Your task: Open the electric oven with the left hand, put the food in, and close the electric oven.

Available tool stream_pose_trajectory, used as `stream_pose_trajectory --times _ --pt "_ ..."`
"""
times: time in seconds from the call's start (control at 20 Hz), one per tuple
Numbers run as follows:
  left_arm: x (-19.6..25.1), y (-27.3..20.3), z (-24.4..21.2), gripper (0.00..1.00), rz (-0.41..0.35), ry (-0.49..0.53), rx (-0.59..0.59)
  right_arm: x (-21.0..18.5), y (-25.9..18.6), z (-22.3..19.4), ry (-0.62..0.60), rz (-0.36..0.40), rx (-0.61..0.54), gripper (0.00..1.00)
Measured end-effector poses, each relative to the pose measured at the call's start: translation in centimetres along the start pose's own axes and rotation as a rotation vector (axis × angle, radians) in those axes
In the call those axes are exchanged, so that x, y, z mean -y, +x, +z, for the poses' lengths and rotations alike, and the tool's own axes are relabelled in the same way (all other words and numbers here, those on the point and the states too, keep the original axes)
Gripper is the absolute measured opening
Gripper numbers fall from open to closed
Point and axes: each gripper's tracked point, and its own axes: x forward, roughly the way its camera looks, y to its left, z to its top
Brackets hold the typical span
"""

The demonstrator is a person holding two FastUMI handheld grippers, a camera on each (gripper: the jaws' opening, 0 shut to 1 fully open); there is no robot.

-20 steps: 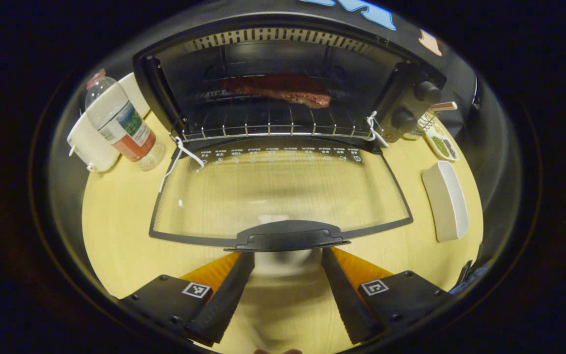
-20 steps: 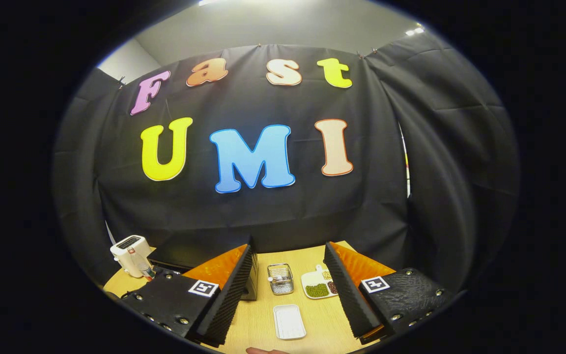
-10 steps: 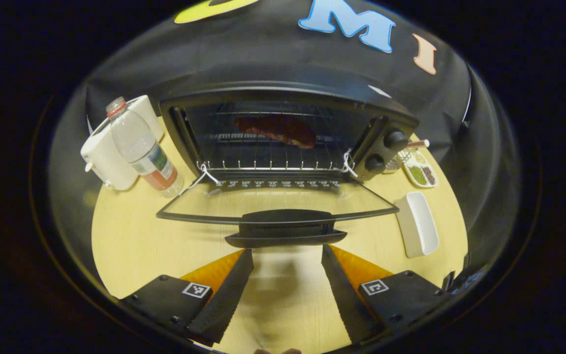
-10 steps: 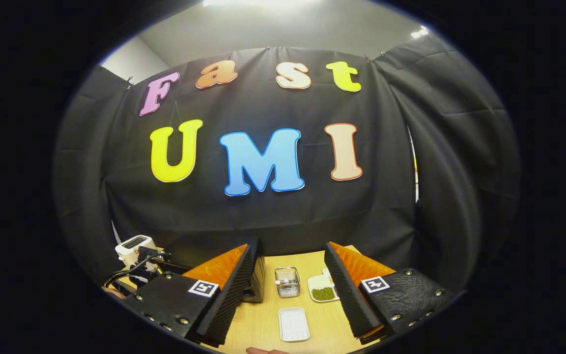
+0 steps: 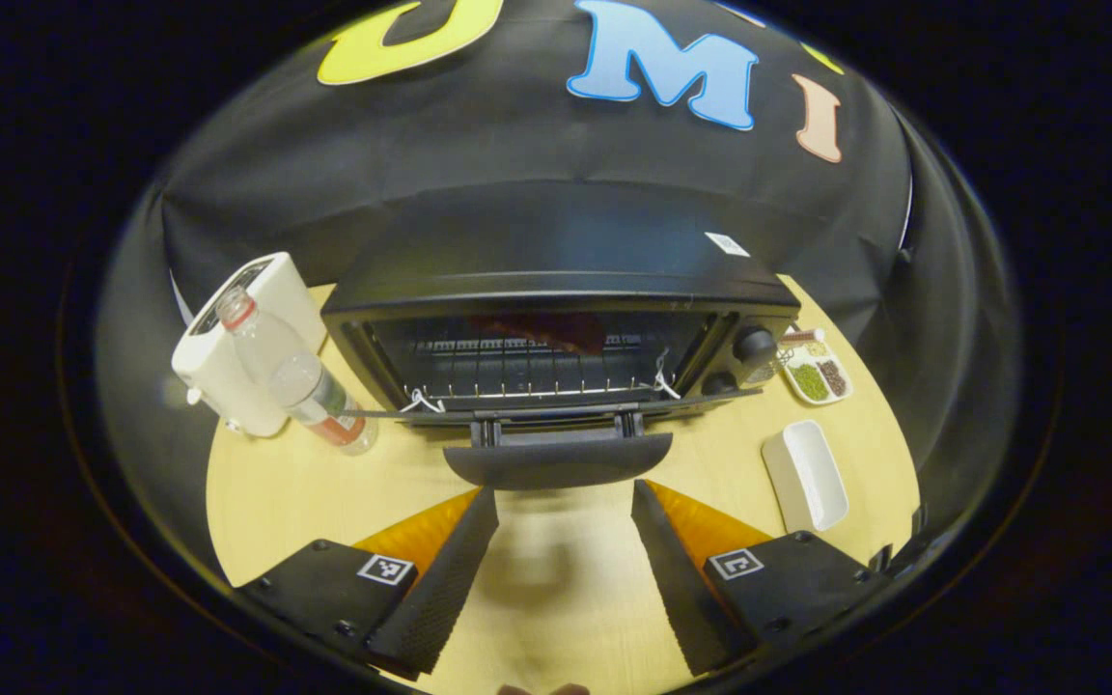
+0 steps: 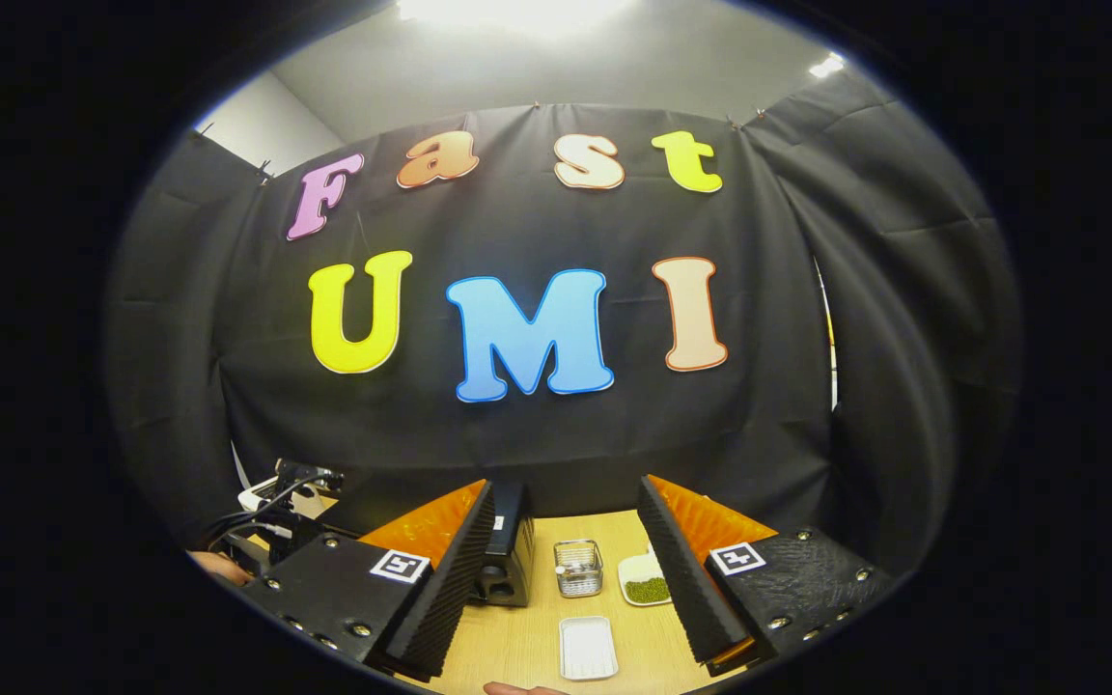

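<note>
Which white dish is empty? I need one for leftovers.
The plain rectangular dish, nearer the left gripper; the divided dish beside the oven's knobs holds green and dark bits.

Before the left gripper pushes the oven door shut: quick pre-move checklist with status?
1. Food in oven: ok, meat lies on the rack.
2. Door swing path: ok, handle has bare table in front.
3. Left gripper free: ok, open, holding nothing, just short of the handle.
4. Bottle beside the door: cannot tell if it touches the door's edge.
5. Right gripper out of the way: ok, open, off to the side.
</note>
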Motion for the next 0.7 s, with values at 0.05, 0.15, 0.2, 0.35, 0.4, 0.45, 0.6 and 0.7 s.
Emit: stream_pose_trajectory --times 0.05,0.15,0.2,0.35,0.4,0.45,0.6,0.7 --pt "0.2 -0.2 0.6 0.95 -0.003 0.002 0.018 0.2 -0.1 -0.1 0.001 -0.006 0.0 0.9" --pt "0.5 -0.2 1.6 0.95 0.006 0.015 0.056 0.8 -0.3 -0.2 0.002 -0.013 0.001 0.9" --pt "0.6 -0.7 2.3 0.92 0.007 0.019 0.084 0.9 -0.4 -0.3 0.001 -0.011 -0.001 0.9" --pt "2.3 -4.5 5.1 0.94 -0.001 0.024 0.216 1.3 -0.6 -0.2 0.003 0.009 -0.003 0.9" --pt "3.1 -6.2 6.7 0.95 -0.002 0.031 0.301 1.5 -0.5 0.0 0.005 0.016 0.0 0.9" --pt "4.0 -8.3 8.4 0.95 -0.007 0.03 0.385 1.8 -0.5 0.3 0.006 0.022 0.002 0.9" --pt "6.6 -15.7 11.7 0.99 -0.014 -0.009 0.613 2.4 -0.6 2.0 0.019 0.043 0.033 0.9" --pt "7.0 -20.3 13.0 0.98 0.031 -0.038 0.743 2.4 -0.6 3.2 0.02 0.077 0.056 0.9"
